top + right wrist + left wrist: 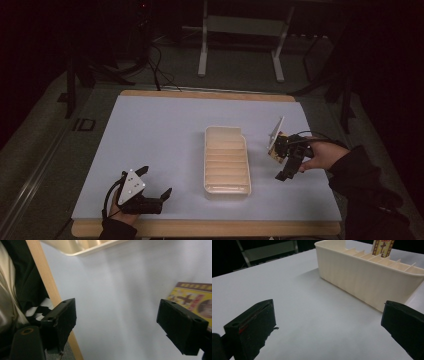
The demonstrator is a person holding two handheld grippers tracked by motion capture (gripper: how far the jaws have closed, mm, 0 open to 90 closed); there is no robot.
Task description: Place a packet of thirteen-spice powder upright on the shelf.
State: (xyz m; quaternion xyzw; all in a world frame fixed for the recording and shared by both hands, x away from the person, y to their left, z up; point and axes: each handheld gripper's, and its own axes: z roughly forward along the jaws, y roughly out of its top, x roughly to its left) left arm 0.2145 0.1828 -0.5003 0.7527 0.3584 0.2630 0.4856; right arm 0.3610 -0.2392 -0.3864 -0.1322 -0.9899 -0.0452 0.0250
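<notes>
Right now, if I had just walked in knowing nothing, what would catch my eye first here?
Most likely the cream tray with its row of slots, alone in the middle of the pale table. Next, the two black hand-held tools: the left gripper at the near left, fingers spread wide, and the right gripper right of the tray. Beside that one sits a yellow printed packet.

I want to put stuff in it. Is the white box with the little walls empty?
Looks empty: in the high view the divided tray shows bare slots. The yellow packet sits outside it, by the right gripper.
</notes>
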